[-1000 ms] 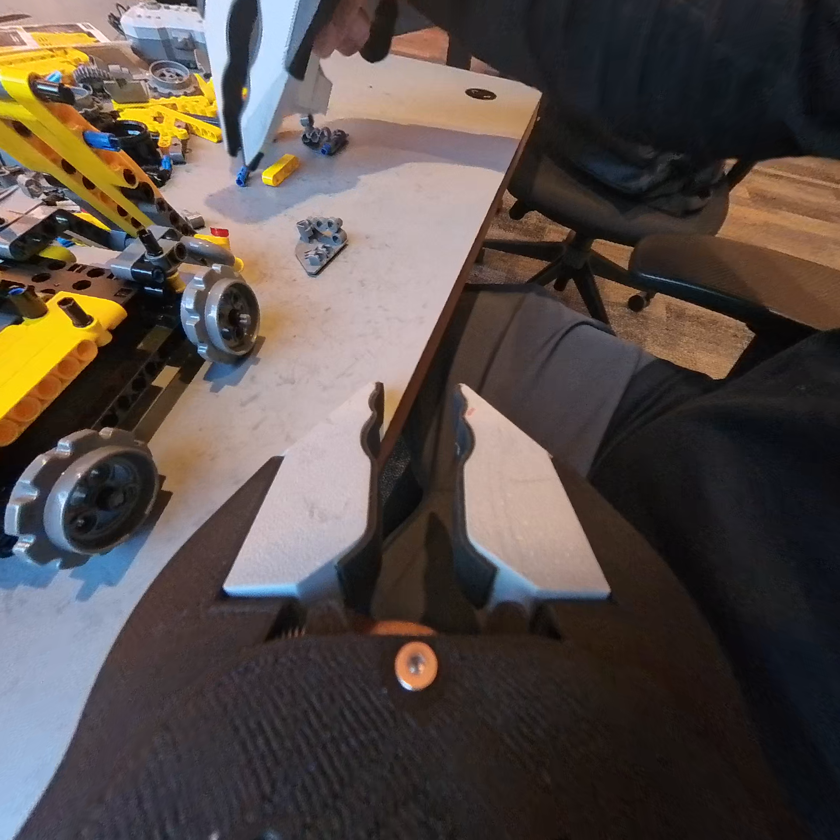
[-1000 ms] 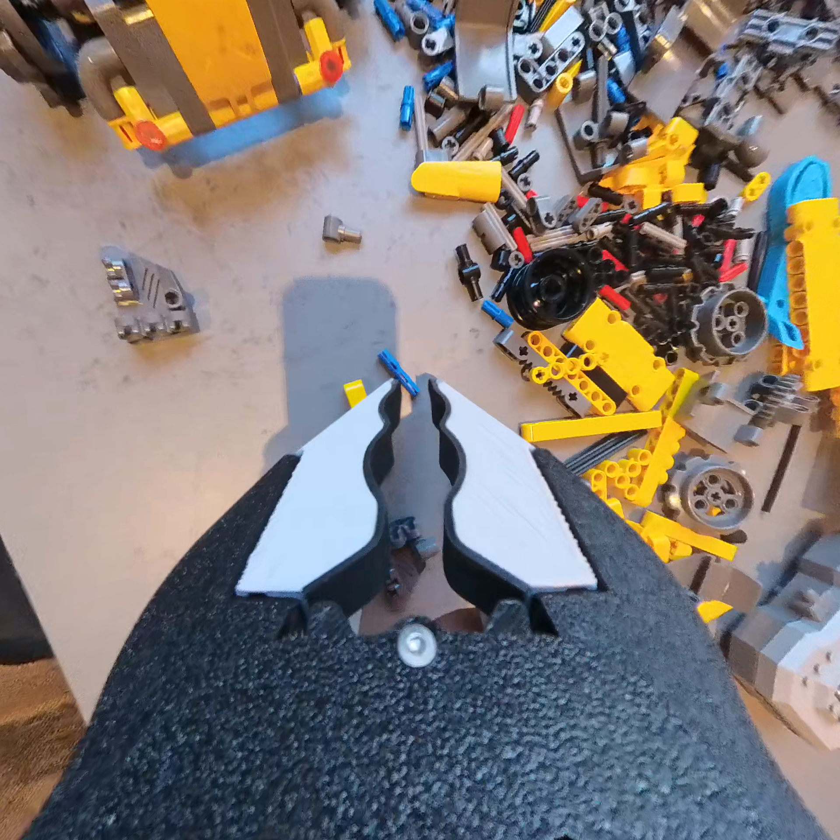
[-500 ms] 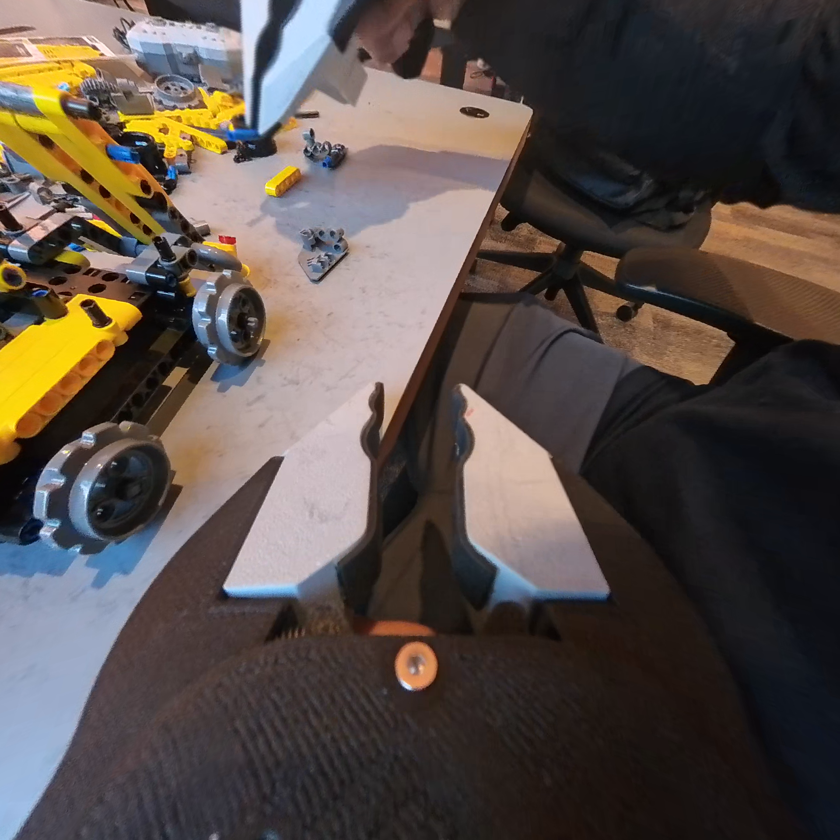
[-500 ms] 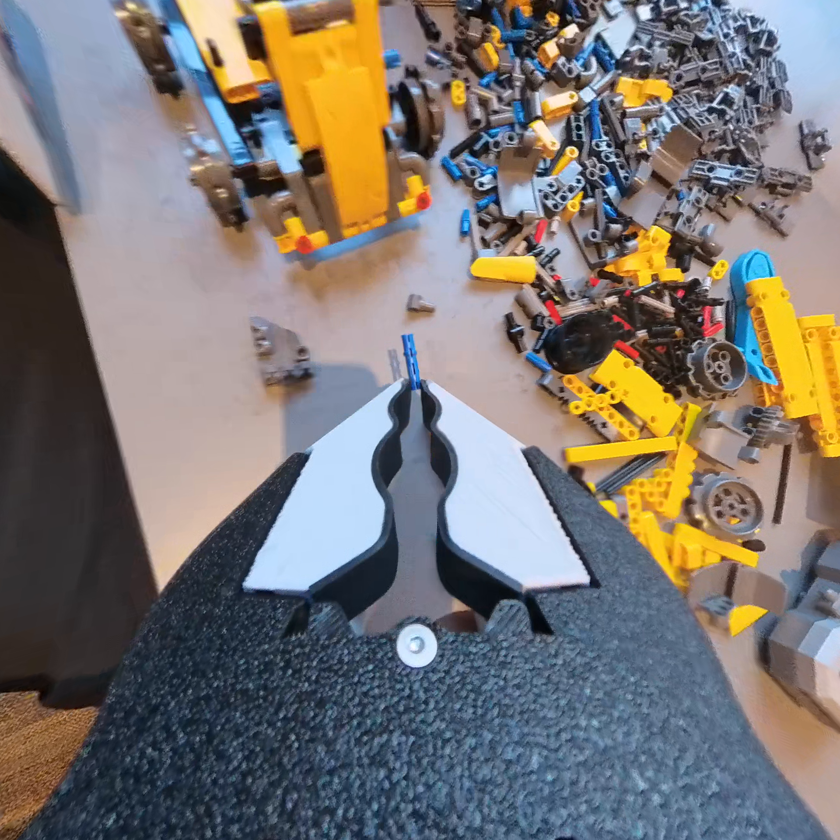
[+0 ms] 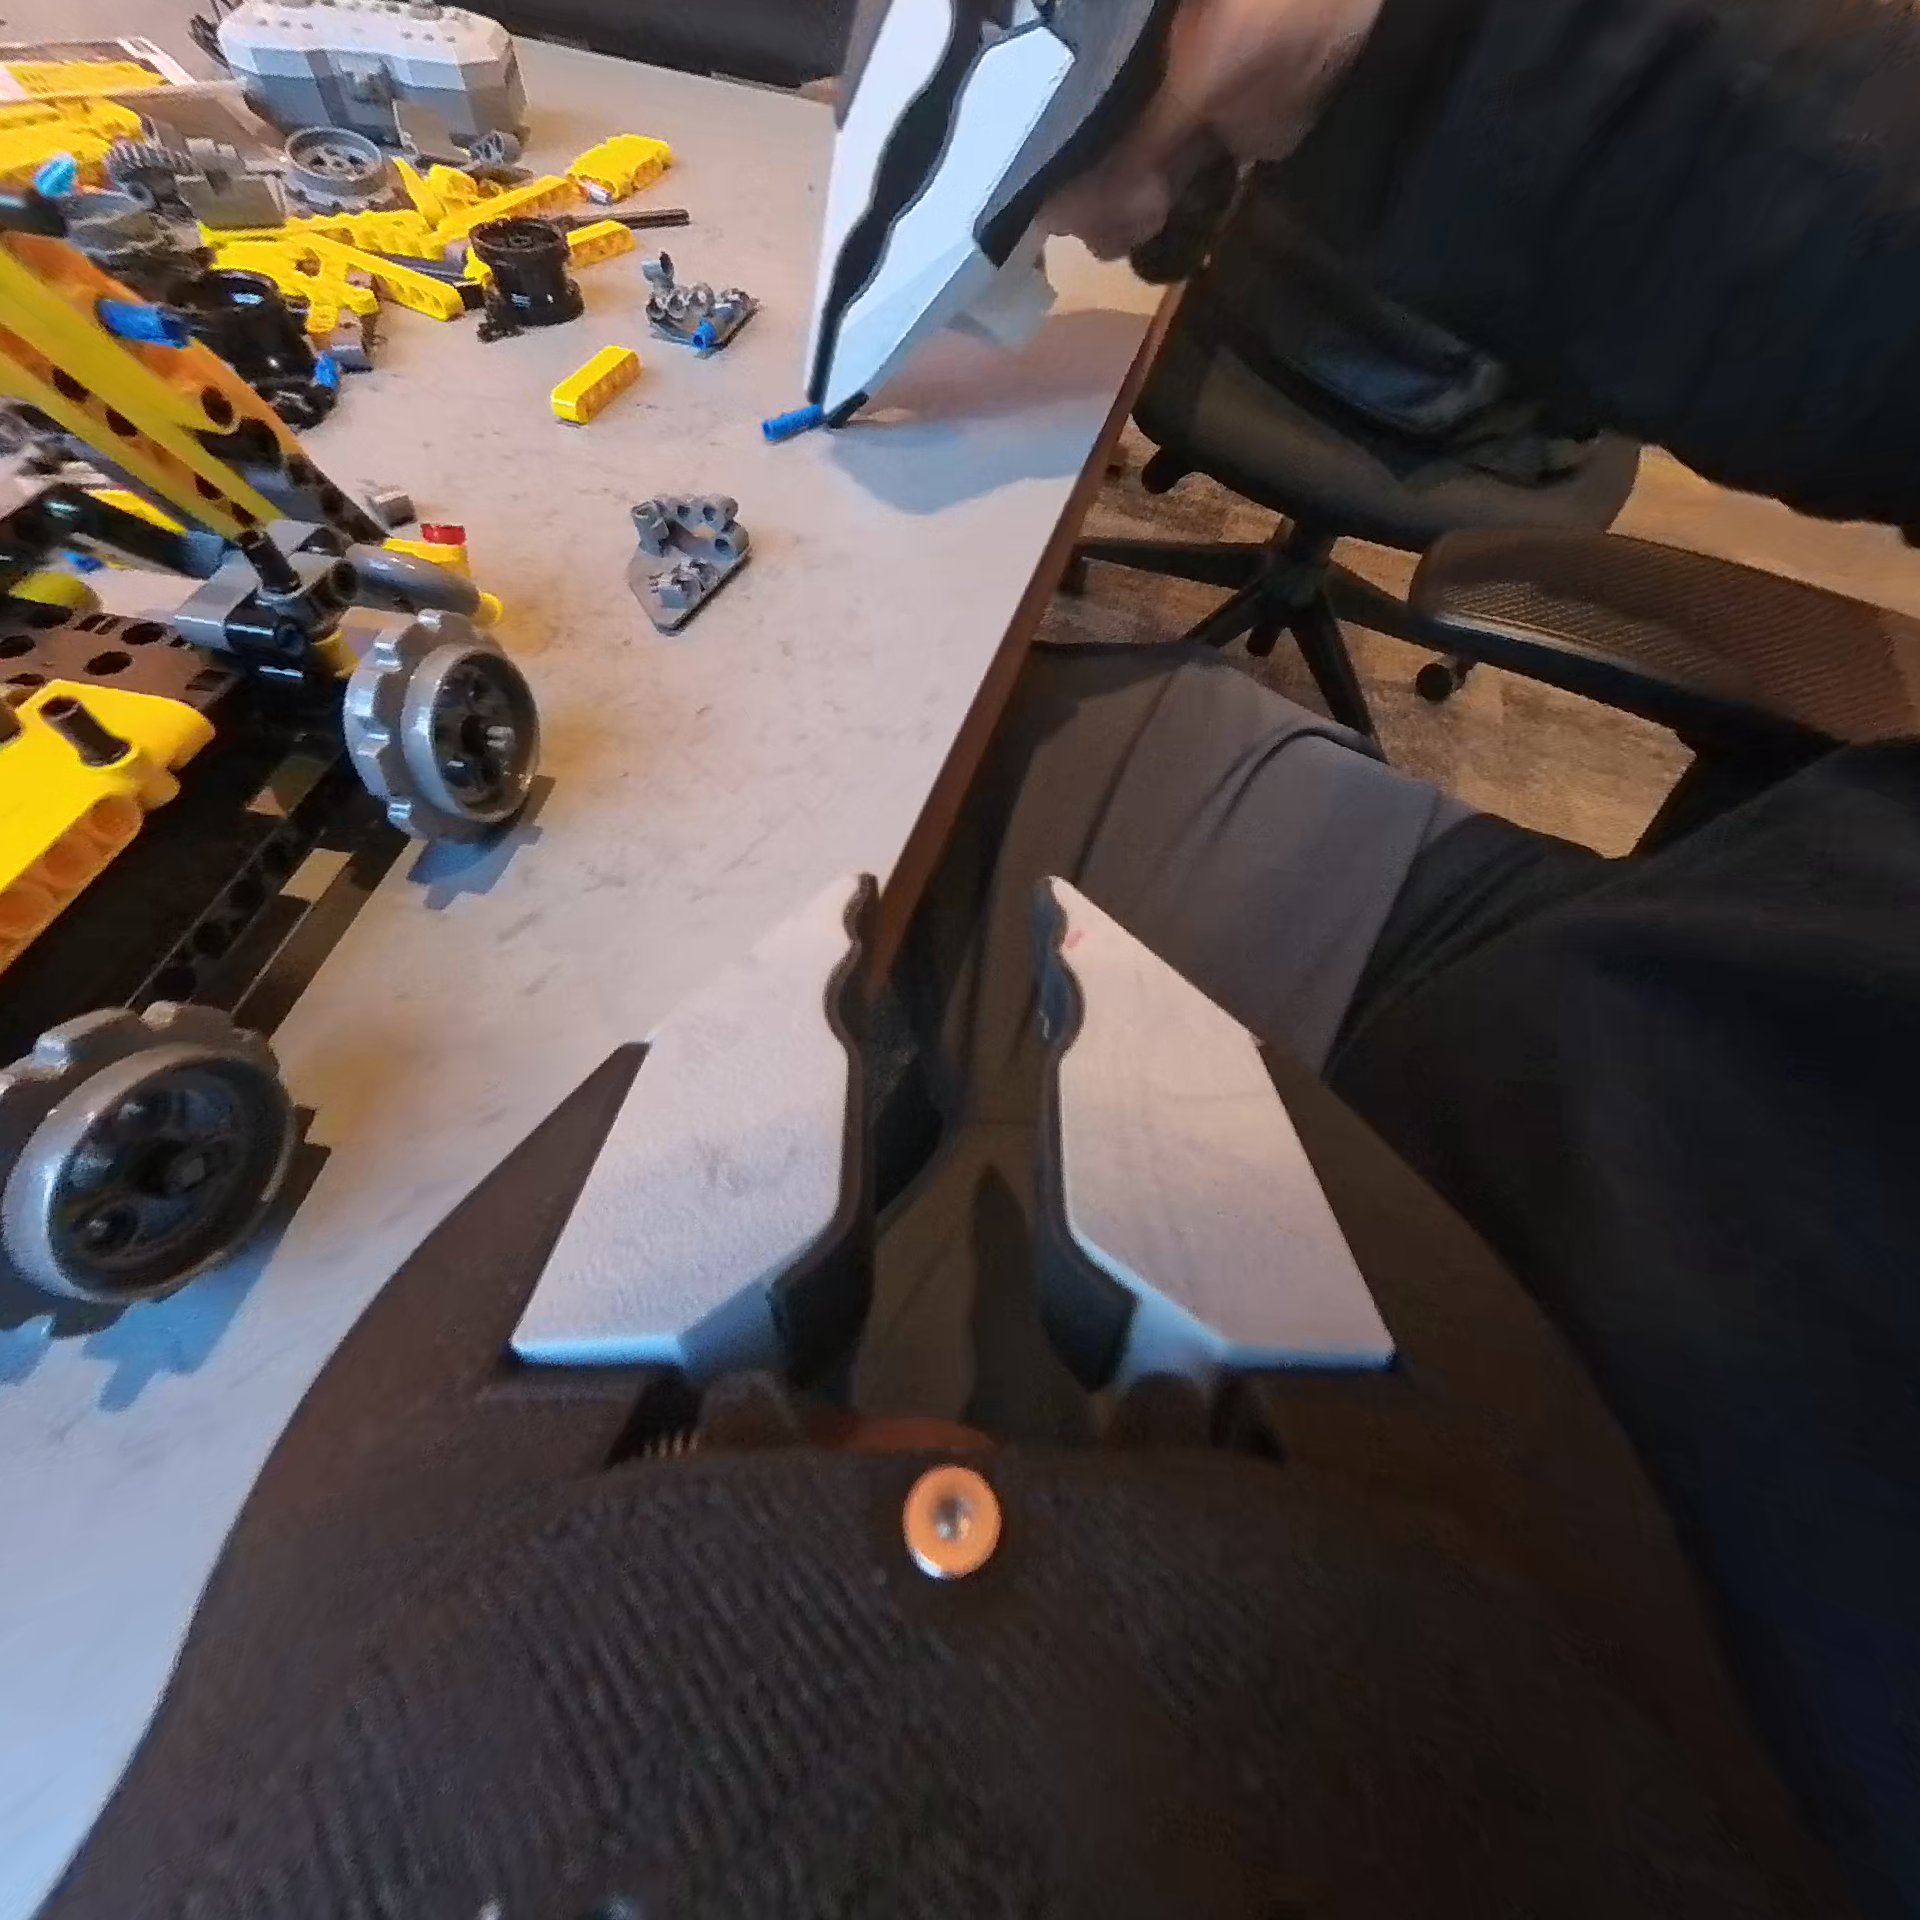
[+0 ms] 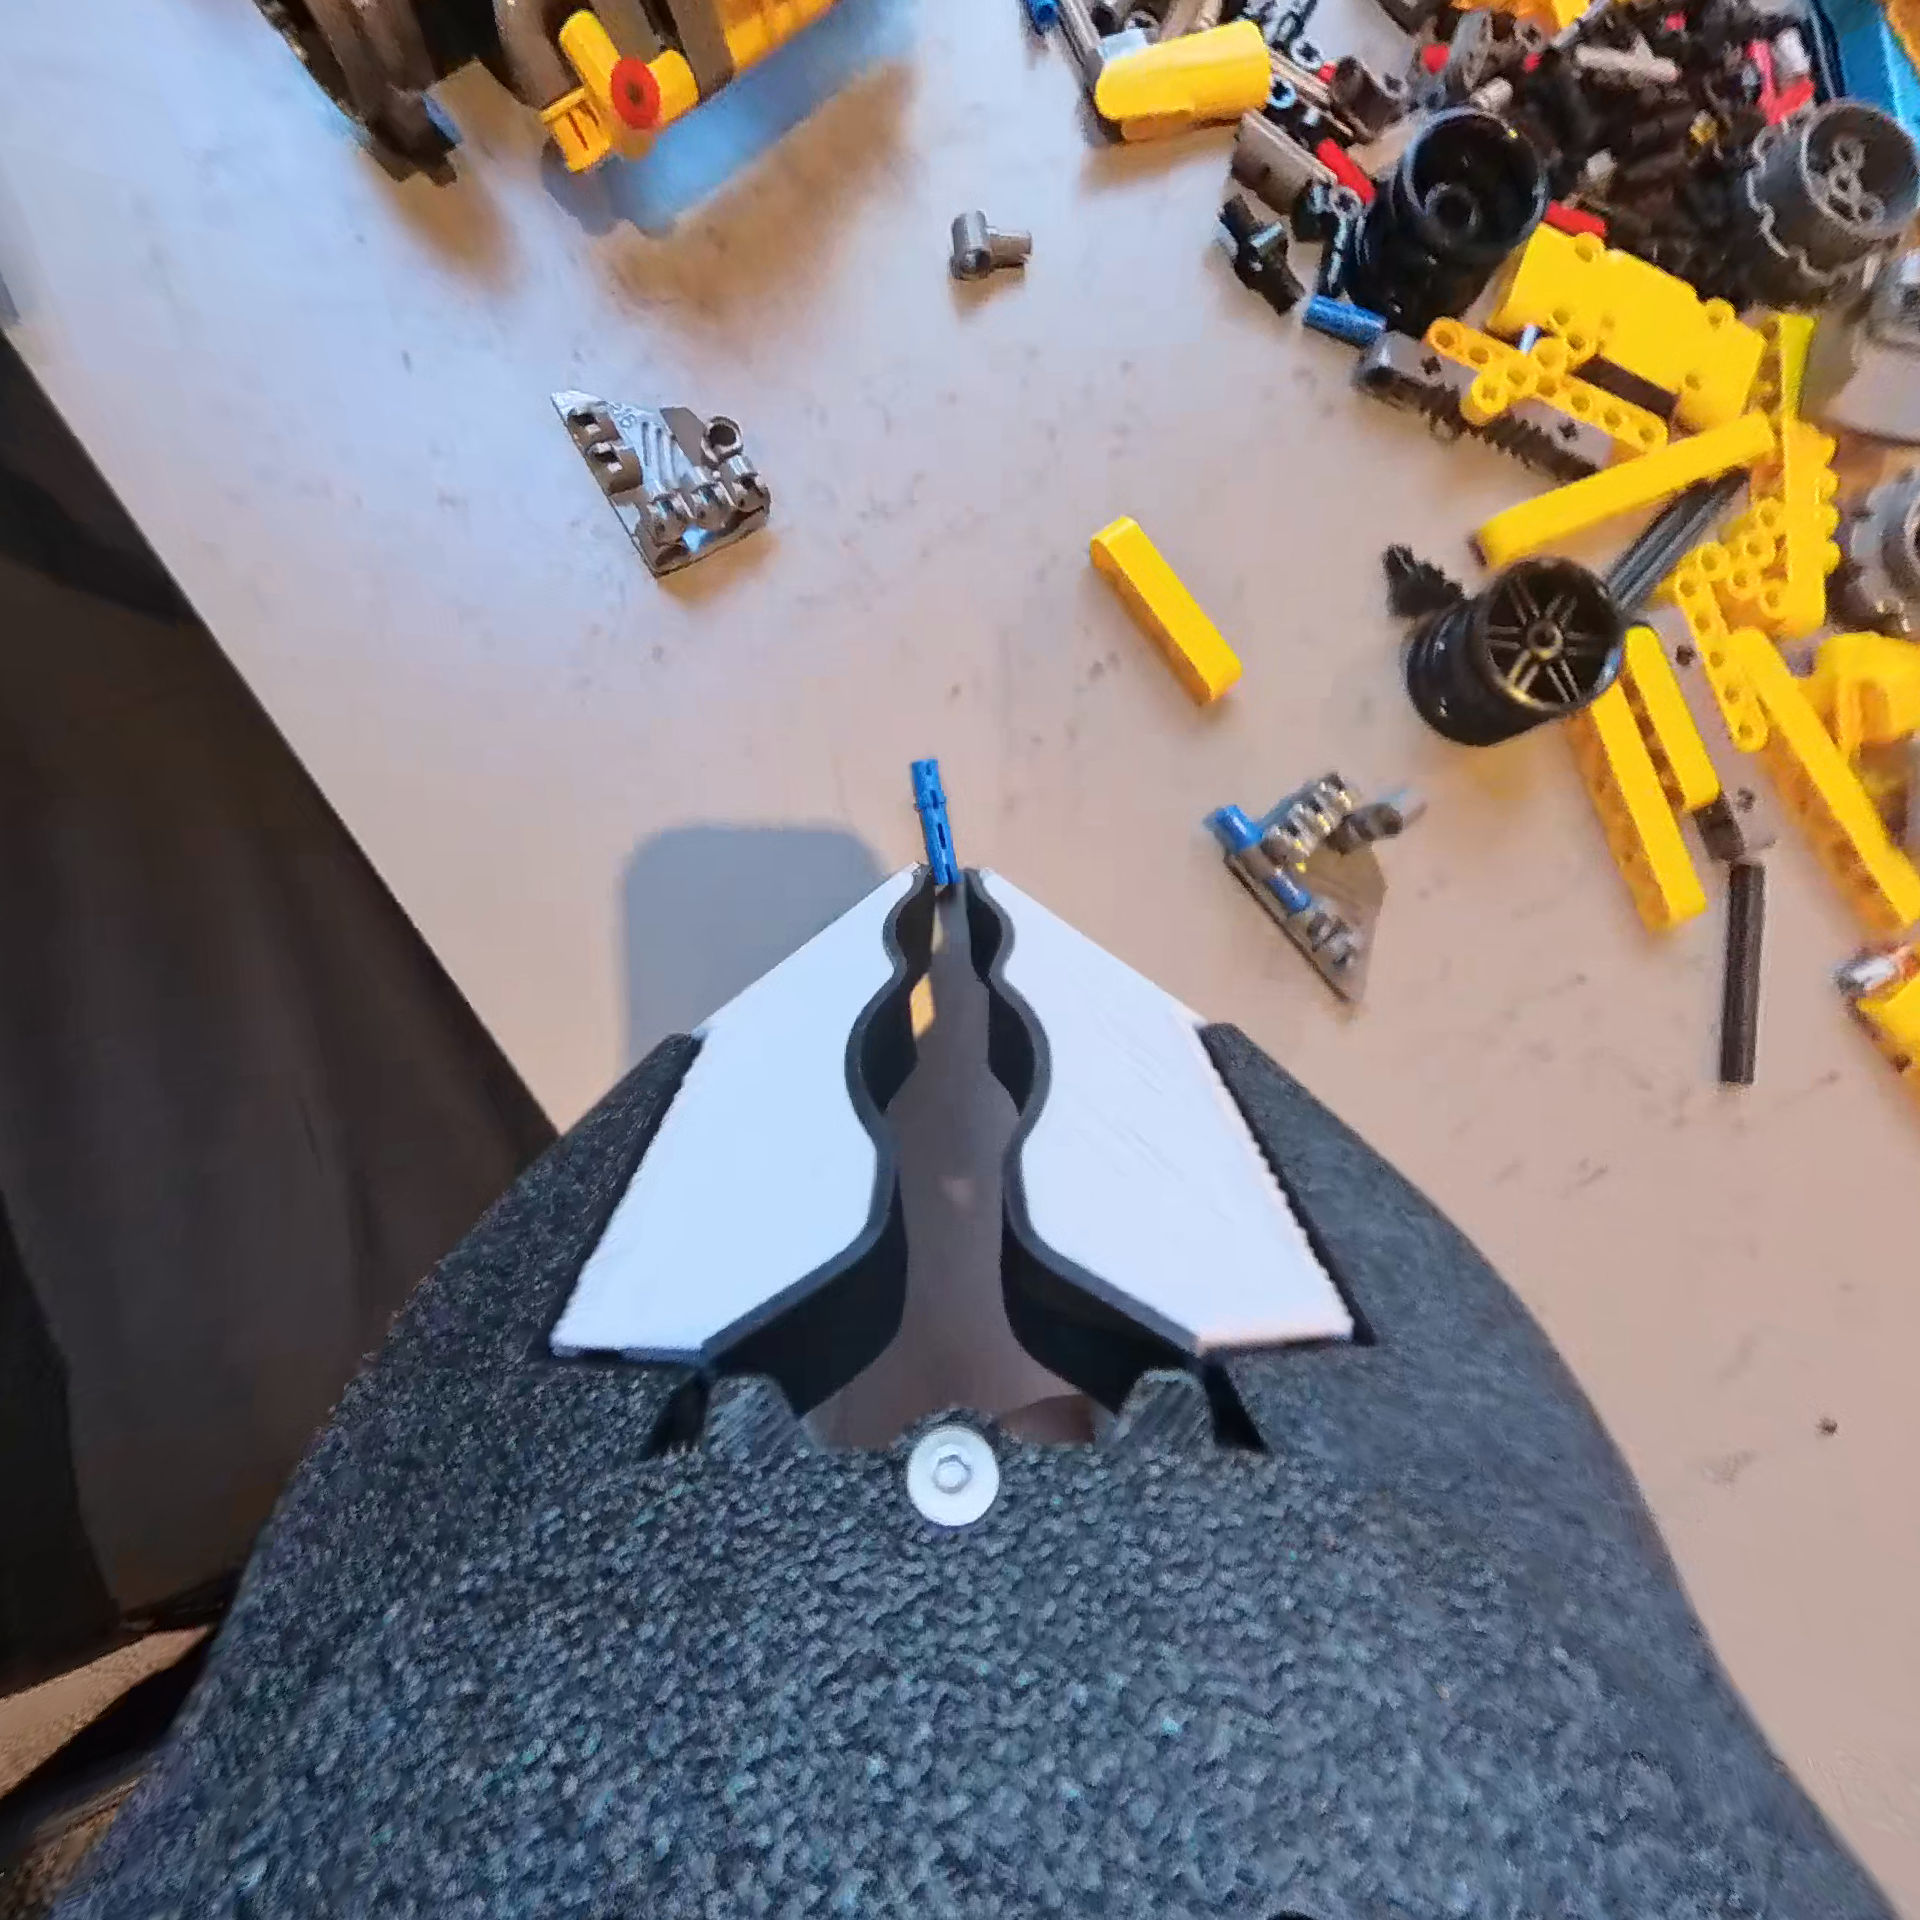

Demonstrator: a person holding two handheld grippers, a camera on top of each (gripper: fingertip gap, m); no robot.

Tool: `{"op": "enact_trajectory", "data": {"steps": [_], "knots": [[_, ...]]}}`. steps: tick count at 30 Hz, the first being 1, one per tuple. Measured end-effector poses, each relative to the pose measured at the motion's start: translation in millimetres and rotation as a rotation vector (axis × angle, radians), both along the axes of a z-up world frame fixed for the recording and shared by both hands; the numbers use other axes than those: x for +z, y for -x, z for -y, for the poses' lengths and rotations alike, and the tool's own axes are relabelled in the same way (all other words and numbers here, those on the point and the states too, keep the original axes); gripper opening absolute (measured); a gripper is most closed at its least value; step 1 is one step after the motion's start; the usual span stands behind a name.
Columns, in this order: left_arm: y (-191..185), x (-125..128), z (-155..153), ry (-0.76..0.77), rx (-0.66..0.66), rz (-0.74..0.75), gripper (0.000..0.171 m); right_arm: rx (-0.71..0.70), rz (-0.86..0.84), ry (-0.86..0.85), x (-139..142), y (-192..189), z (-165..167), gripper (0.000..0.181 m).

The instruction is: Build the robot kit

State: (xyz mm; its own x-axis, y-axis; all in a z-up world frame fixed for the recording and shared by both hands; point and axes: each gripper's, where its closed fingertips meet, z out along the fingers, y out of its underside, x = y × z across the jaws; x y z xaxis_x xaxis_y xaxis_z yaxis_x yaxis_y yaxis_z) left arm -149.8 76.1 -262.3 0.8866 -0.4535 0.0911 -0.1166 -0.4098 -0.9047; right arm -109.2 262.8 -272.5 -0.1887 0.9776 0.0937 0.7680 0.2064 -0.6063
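Left wrist view: left gripper spread, nothing between fingers, straddling near edge of grey table – one finger over tabletop, other over person's lap. Yellow-and-black model cut off at left edge, two grey wheels showing. Farther along same edge, right gripper tip down on table, blue pin sticking out sideways; holding hand blurred

Right wrist view: right gripper pinching blue pin at fingertips – pin's rear end hidden between them. Grey triangular piece ahead-left, yellow beam ahead-right; parts heap runs off right edge
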Motion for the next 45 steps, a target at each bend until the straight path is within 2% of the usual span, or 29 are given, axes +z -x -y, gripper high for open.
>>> {"op": "enact_trajectory", "data": {"steps": [6, 12, 15, 19, 22, 25, 29, 31, 35, 39, 45], "knots": [[-8, -1, 1, -0.012, -0.015, -0.035, 0.027, 0.004, -0.011, 0.047, 1, -14, 5, 0.011], [-8, 0, 1, -0.019, -0.013, -0.026, 0.027, 0.014, -0.077, 0.081, 13, -4, 3, 0.015], [-8, 1, 1, -0.016, -0.013, -0.017, 0.027, 0.025, -0.026, 0.108, 4, 0, 0, 0.017], [-5, 2, 1, -0.024, -0.001, -0.025, 0.027, 0.064, 0.001, 0.209, 1, -1, 15, 0.012], [-2, 1, 0, -0.016, 0.008, -0.012, 0.027, 0.151, -0.054, 0.296, 9, 4, 44, 0.012], [0, 1, -1, -0.011, 0.012, 0.0, 0.027, 0.162, -0.093, 0.262, 16, 6, 45, 0.012], [0, 1, -1, -0.01, 0.01, 0.004, 0.027, 0.074, -0.118, 0.191, 21, 1, 9, 0.012], [0, 0, -1, -0.009, 0.011, 0.003, 0.027, 0.057, -0.092, 0.202, 19, -5, 3, 0.012], [-1, -1, -3, -0.002, 0.013, 0.011, 0.027, 0.092, -0.037, 0.196, 7, -9, 13, 0.007], [-4, -2, -3, 0.002, 0.006, 0.009, 0.027, 0.137, -0.045, 0.2, 1, 5, 27, 0.008], [-6, -4, -3, 0.007, 0.005, 0.003, 0.027, 0.175, -0.121, 0.213, 13, 20, 38, 0.012]]}}
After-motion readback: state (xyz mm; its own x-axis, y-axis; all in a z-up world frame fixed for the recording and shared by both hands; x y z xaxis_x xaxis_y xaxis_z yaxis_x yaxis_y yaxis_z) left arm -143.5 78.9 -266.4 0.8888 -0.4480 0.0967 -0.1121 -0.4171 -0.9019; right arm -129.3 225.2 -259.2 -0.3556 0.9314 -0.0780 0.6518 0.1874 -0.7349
